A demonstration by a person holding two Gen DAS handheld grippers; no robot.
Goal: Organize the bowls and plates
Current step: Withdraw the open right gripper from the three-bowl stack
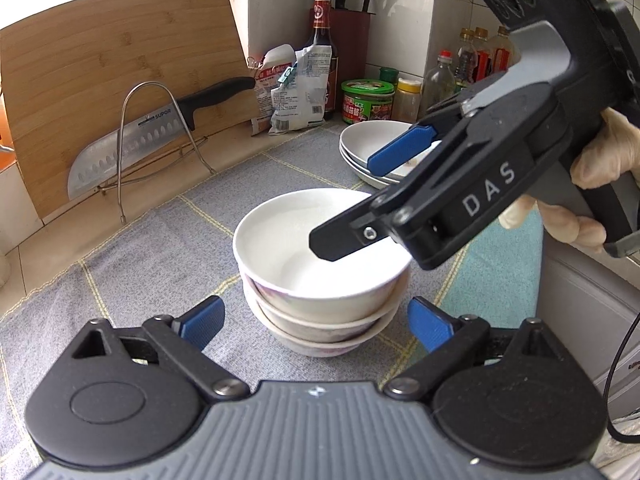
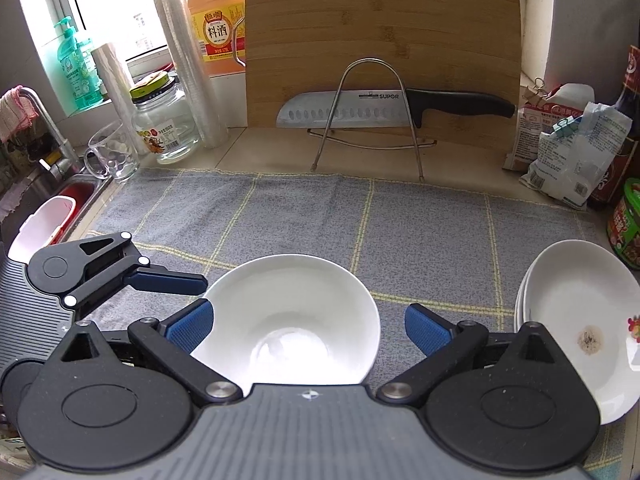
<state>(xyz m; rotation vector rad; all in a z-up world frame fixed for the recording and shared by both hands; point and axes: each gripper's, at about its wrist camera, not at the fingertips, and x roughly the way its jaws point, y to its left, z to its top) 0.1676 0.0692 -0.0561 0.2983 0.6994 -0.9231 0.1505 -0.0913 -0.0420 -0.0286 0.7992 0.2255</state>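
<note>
**Both grippers spread at the bowl stack**

My left gripper (image 1: 312,326) has its jaws spread wide on either side of the stack of bowls (image 1: 320,280), pads clear of the rims, holding nothing. My right gripper (image 2: 308,330) is just as wide open above the top bowl, its left pad close against the rim; I cannot tell whether it touches.

The bowls sit near the middle of the grey checked cloth (image 2: 400,220) on the counter. The stack of plates (image 2: 580,320) lies toward the cloth's right edge, the top one marked with a brown stain. Behind the cloth, a cutting board (image 2: 380,40) leans on the wall with a knife (image 2: 380,108) in a wire rack.

Both grippers tilt downward; a gloved hand (image 1: 600,168) grips the right one's handle.
</note>
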